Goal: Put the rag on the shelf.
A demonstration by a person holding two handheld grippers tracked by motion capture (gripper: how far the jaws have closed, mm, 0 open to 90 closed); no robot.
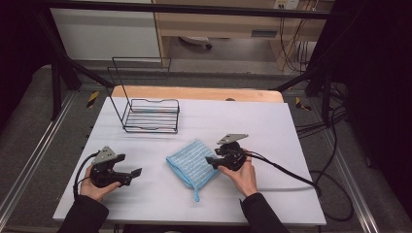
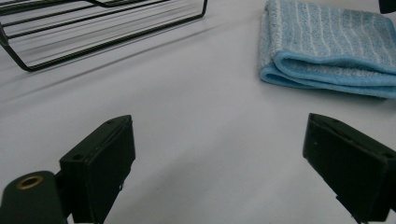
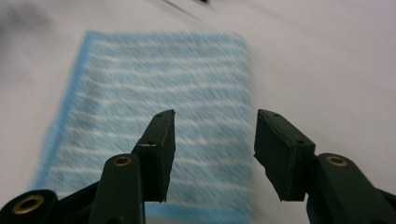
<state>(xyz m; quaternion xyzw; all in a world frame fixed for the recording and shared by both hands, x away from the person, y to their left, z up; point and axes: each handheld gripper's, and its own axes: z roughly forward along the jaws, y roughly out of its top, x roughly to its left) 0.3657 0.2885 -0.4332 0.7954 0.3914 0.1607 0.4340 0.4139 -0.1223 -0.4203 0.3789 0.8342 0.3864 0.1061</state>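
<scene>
jaws apart on both: right gripper poised at folded blue cloth edge, probably lining up a grab; left gripper parked aside, empty, wire rack beyond.

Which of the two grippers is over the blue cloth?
The right gripper: its open jaws reach over the blue cloth. The left gripper is apart, above bare table.

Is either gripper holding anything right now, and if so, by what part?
Nothing is held. The left gripper is open over bare table; the right gripper is open above the folded blue cloth.
</scene>
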